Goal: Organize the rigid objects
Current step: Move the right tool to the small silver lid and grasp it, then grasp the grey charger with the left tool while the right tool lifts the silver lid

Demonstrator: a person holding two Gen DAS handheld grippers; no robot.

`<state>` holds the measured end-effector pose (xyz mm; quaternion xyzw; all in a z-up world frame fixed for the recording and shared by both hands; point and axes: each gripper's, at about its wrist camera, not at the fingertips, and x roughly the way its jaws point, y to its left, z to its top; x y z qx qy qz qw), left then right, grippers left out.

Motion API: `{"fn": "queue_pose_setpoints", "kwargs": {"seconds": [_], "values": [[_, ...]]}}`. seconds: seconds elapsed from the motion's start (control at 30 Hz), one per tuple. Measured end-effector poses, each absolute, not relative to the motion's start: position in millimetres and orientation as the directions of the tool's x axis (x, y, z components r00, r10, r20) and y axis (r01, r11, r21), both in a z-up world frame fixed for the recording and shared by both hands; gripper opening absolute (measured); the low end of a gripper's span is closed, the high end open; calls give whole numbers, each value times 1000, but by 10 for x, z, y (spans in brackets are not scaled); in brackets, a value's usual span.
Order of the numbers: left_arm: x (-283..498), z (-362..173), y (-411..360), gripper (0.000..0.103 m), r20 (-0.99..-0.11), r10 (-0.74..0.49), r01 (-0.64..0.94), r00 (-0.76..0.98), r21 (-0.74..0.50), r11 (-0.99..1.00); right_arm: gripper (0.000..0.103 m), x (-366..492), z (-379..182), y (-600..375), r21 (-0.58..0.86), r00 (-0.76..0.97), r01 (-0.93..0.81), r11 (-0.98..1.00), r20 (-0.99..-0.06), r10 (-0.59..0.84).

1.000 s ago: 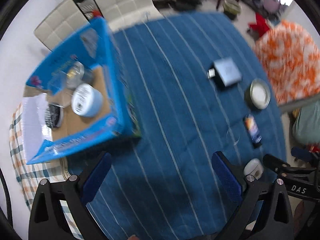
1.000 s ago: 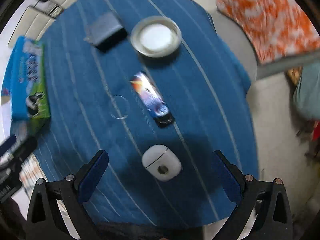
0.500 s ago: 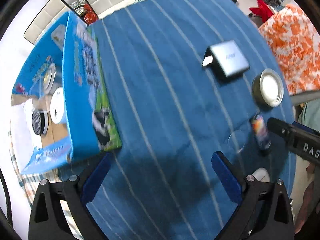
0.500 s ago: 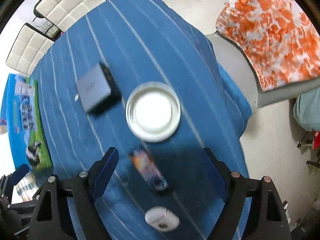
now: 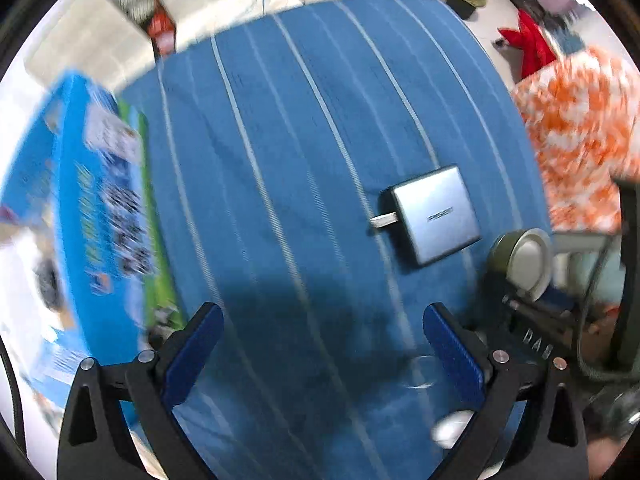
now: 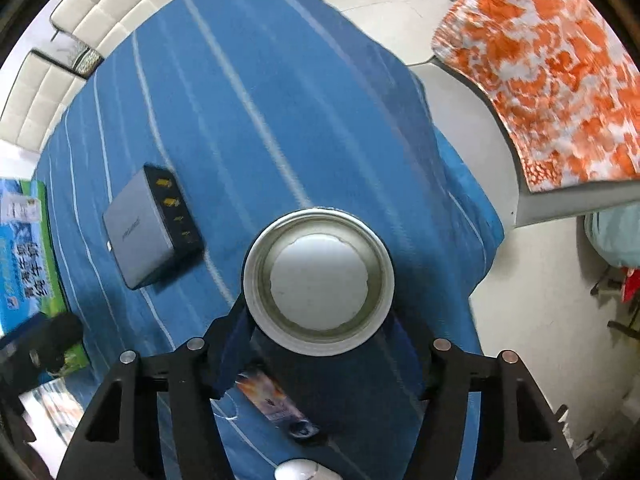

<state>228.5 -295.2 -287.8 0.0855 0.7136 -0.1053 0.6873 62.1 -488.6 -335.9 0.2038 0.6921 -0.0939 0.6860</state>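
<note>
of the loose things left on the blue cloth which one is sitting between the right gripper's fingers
The round tin, with its white centre and metal rim. The grey charger, the printed tube and the white earbud case all lie outside them.

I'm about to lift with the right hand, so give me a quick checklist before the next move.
1. Right gripper straddles tin, jaws have just been closing: ok.
2. Pads pressing on tin: cannot tell, they are hidden under its rim.
3. Charger apart from tin: ok.
4. Left gripper open and empty: ok.
5. Box in sight on the cloth: ok.
</note>
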Motion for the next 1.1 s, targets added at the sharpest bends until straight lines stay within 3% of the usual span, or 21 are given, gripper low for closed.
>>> {"fn": "queue_pose_setpoints", "kwargs": {"seconds": [0.2,0.4,0.47,0.53,0.63,0.67,0.7,0.8,1.1], "values": [[2579,-3053,-2998,103,-972,-183,63,-146,-193,979,64,611,-3319,-5154,144,42,436,888,-989,140],[2827,-3231,-3433,102,-979,-145,92,-143,-159,983,62,691,-3323,-5215,129,47,444,887,-992,120],[2867,-3330,-3600,93,-985,-92,137,-148,-113,984,61,711,-3328,-5220,128,45,446,886,-992,120],[2880,-3462,-3727,77,-984,-60,180,-170,-90,980,59,727,-3330,-5205,125,41,443,888,-992,119],[2856,-3575,-3837,71,-984,-28,216,-176,-67,974,43,753,-3347,-5195,124,34,432,893,-992,122],[2844,-3564,-3864,70,-987,-16,232,-158,-53,971,12,765,-3365,-5181,117,21,424,898,-993,120],[2829,-3557,-3886,68,-990,-12,244,-143,-47,969,6,769,-3384,-5170,111,12,419,901,-993,117],[2801,-3527,-3902,60,-994,-16,256,-110,-44,966,6,787,-3448,-5130,132,-4,399,908,-989,146],[2696,-3416,-3401,59,-996,-12,266,-89,-35,963,6,893,-3413,-4583,161,43,198,967,-987,155]]}}
